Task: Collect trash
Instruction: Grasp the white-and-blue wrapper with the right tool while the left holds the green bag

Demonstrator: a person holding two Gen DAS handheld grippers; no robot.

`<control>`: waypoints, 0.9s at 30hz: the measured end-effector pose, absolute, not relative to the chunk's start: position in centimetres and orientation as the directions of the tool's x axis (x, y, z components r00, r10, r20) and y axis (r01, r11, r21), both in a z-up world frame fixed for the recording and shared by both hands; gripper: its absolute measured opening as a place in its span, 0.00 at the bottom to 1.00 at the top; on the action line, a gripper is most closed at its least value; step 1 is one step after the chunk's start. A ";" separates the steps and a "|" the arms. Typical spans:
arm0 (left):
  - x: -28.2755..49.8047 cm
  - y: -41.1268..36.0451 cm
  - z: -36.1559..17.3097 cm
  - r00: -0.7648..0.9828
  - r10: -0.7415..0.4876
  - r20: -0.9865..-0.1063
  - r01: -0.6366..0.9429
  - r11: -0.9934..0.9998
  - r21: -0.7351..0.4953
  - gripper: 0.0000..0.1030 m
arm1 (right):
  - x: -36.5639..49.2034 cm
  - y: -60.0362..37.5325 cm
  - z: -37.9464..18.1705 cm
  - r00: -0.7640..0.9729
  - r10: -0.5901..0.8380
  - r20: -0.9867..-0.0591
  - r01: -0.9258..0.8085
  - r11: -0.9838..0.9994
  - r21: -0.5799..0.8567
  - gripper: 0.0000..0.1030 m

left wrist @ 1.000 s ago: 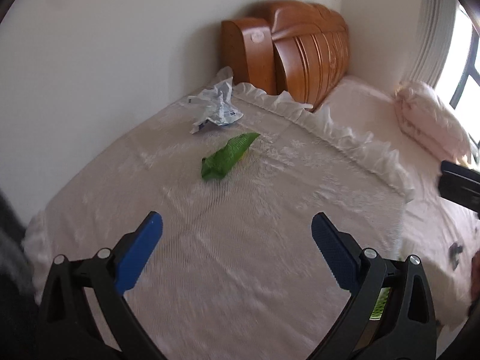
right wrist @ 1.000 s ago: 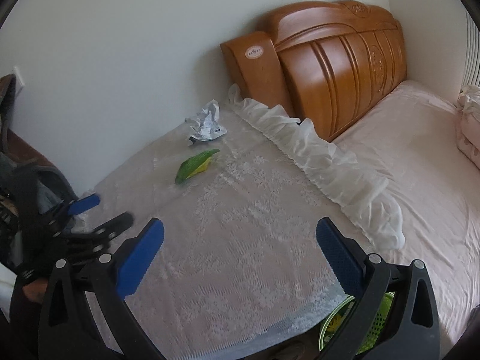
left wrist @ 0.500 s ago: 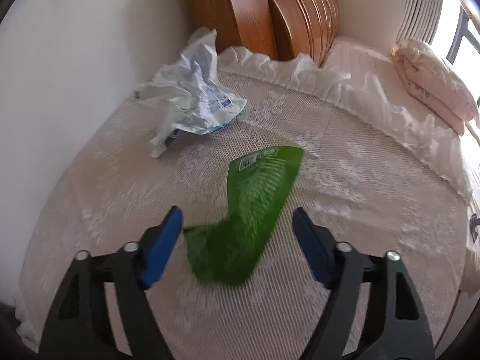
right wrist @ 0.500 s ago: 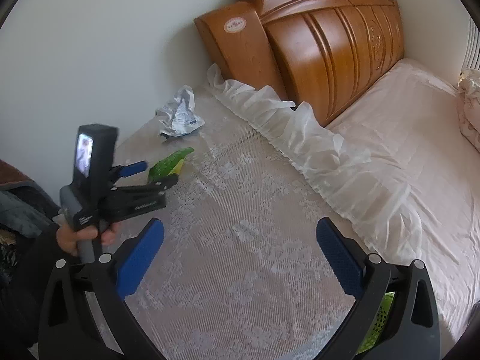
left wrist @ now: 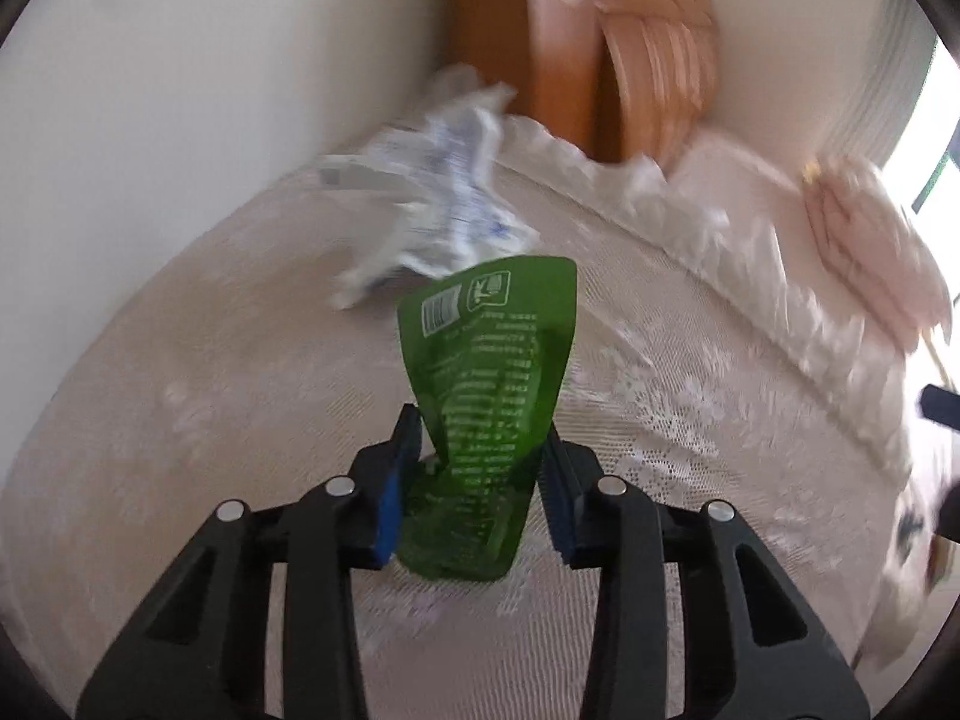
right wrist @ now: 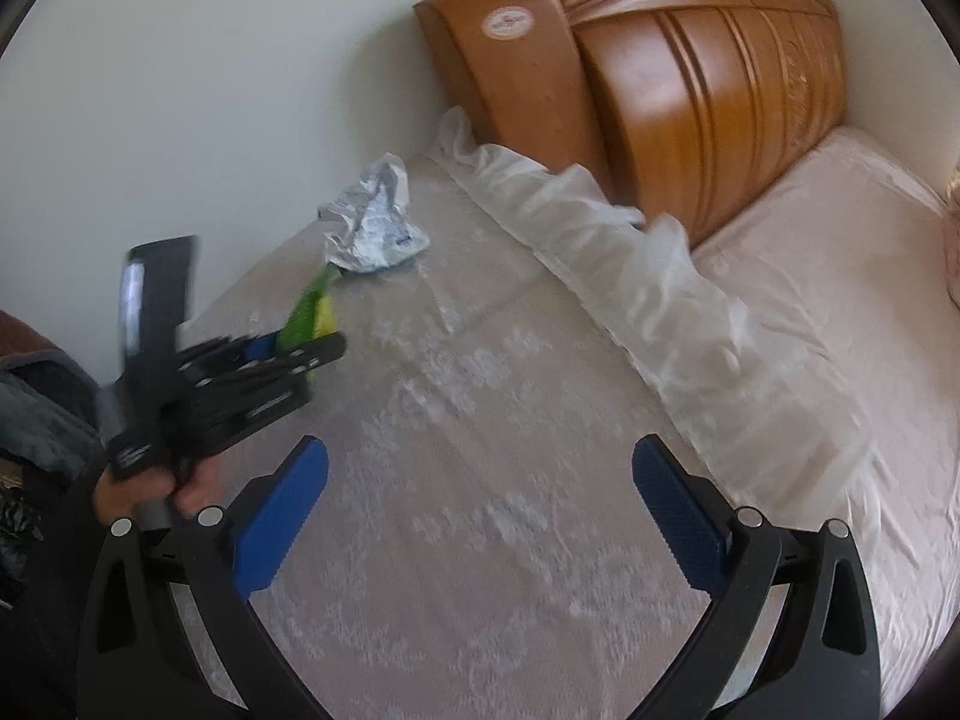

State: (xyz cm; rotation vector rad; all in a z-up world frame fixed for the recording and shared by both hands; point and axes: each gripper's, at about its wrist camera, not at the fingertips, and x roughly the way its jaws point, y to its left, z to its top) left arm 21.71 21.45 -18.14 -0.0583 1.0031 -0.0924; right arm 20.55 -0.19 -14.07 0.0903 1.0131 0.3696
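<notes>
The left gripper (left wrist: 474, 480) has its fingers (left wrist: 393, 480) closed on the low end of a green wrapper (left wrist: 492, 372). The wrapper sticks up over the lace cover of the bed (left wrist: 180, 420). It looks thin, light and bendy, and likely a bit slippery, so a pinch near one end like this should hold it. A crumpled white wrapper (right wrist: 375, 222) lies on the bed near the wall, just past the green one. It looks soft and crinkly too; a bunched-up fold would be a good place to grab. The right gripper (right wrist: 480, 516) is open and holds nothing.
</notes>
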 end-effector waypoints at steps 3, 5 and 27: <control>20.2 23.3 -16.8 0.561 -0.079 -0.824 -0.031 0.993 -0.116 0.34 | 23.5 2.4 -14.3 0.459 0.374 -0.806 -0.308 0.918 0.251 0.98; 19.2 24.6 -15.9 0.574 -0.061 -0.817 -0.078 0.989 -0.128 0.34 | 25.4 4.2 -14.5 0.454 0.387 -0.803 -0.329 0.910 0.253 0.98; 19.2 29.8 -14.5 0.579 0.032 -0.815 -0.290 0.942 -0.169 0.34 | 41.3 17.9 -21.3 0.412 0.273 -0.869 -0.327 0.935 0.138 0.73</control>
